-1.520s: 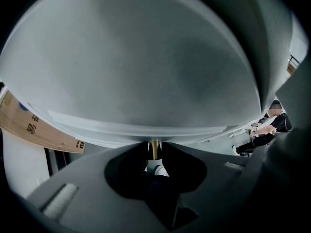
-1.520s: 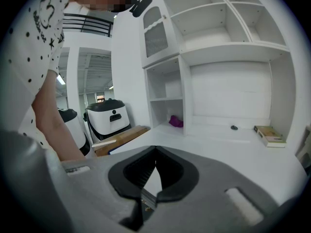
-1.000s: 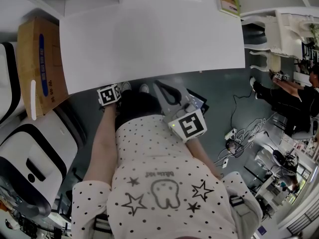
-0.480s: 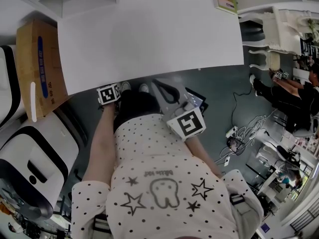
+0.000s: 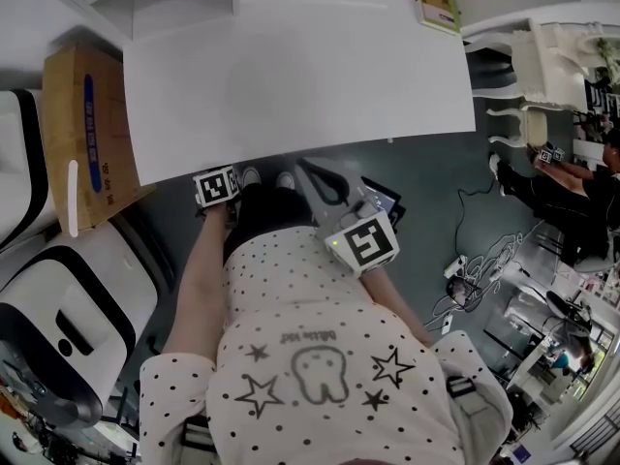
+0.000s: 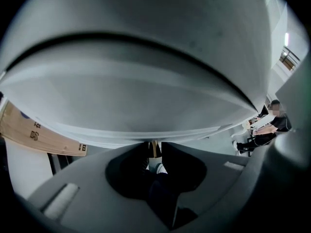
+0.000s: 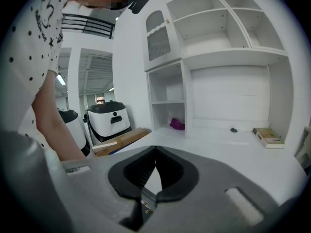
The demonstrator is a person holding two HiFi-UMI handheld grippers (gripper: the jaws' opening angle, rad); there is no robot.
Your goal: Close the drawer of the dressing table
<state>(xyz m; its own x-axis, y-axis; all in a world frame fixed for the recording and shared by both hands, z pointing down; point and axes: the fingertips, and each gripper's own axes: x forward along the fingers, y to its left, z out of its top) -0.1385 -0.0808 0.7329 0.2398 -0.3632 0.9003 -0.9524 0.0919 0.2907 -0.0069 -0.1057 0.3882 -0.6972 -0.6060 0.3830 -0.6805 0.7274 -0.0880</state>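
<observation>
1. The left tool [image 6: 154,145] points steeply down beneath the front edge of the white table [image 5: 291,66]. Only its marker cube [image 5: 215,184] shows in the head view.
2. Its jaws have just been closing. The tips stand almost together, pinching a small tan piece [image 6: 153,149] in the narrow gap.
3. The drawer [image 6: 146,106] shows as a white front directly above those tips, under a dark seam and tucked below the table top.
4. The right tool [image 7: 155,150] sits at the table's front edge, aimed across the top. Its tips are pressed together with nothing between them.
5. A cardboard box [image 5: 82,134] stands just beside the table's left end.
</observation>
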